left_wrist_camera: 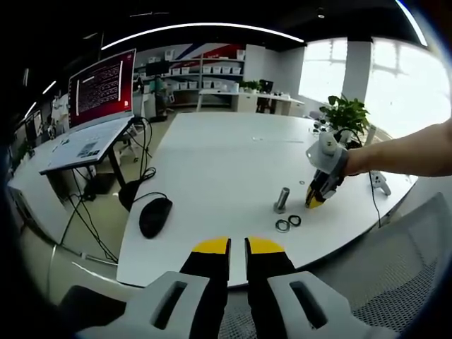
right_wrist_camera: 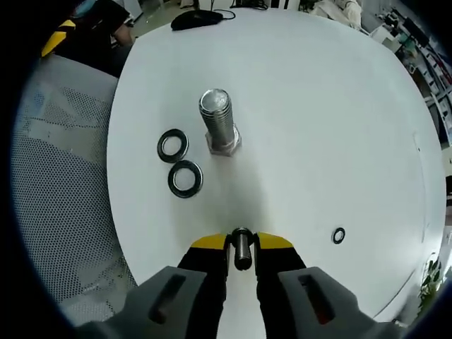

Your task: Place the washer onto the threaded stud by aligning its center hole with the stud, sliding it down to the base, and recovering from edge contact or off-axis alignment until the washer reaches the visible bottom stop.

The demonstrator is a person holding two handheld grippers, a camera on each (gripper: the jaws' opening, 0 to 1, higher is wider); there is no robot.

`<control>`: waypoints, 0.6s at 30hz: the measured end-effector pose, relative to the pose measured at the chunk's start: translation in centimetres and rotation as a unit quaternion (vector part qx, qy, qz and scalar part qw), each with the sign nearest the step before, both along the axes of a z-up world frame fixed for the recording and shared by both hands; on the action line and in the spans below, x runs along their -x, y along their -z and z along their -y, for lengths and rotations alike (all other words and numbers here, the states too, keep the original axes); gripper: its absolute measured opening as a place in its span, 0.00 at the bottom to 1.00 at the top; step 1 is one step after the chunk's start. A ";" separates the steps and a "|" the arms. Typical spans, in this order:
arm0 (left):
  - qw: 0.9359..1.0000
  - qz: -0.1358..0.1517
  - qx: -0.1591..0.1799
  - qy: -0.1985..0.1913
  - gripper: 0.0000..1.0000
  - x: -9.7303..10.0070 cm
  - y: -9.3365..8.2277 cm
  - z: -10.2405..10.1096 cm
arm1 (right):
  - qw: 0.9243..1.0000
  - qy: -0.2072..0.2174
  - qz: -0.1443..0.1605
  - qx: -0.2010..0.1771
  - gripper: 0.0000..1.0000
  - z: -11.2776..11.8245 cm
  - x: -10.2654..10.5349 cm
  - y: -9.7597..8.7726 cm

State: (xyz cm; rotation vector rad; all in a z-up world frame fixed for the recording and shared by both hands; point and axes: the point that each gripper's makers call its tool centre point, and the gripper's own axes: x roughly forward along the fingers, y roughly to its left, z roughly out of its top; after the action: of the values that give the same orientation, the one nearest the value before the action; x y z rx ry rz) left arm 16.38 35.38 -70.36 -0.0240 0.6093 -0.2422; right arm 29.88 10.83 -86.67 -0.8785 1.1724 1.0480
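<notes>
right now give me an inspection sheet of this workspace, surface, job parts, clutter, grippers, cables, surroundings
surface: white table, mostly bare.
job's things: threaded stud upright on its hex base; two washers flat beside it, apart from it; a washer held on edge between the right gripper's jaws; a small ring lying off on its own.
clutter: black mouse near the table edge.
grippers: left gripper nearly closed, nothing between its jaws; right gripper shut on the washer, short of the stud.
cables: mouse cable; more hanging under the neighbouring desk.
surroundings: mesh chair, monitor, potted plant, shelving.
</notes>
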 end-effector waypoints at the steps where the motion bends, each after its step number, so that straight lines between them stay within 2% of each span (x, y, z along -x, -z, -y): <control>1: 1.000 0.000 0.000 0.000 0.06 0.0 0.0 0.0 | 1.000 0.002 -0.002 0.000 0.16 0.0 0.1 0.0; 5: 1.000 0.001 0.000 0.001 0.06 0.0 0.0 0.0 | 1.000 -0.005 0.002 -0.005 0.17 0.1 -0.1 0.0; 8: 1.000 0.000 0.000 0.001 0.06 0.0 0.0 0.0 | 1.000 0.009 -0.004 -0.015 0.30 0.1 -0.1 -0.5; 11: 1.000 0.001 0.000 0.002 0.05 0.0 0.0 0.1 | 0.999 0.013 0.003 -0.030 0.36 0.4 -0.6 -1.0; 14: 1.000 0.001 0.000 0.002 0.05 0.0 0.0 0.1 | 0.999 0.030 -0.006 -0.041 0.36 1.3 -0.9 -1.3; 18: 1.000 -0.001 -0.001 0.003 0.05 0.0 0.0 0.1 | 0.998 0.025 -0.028 -0.042 0.36 3.1 -0.5 -1.7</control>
State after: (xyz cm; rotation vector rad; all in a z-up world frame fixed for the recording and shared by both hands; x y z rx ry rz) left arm 16.40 35.29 -70.37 -0.0196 0.6108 -0.2468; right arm 30.39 7.75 -85.01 -0.7546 1.1819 1.0794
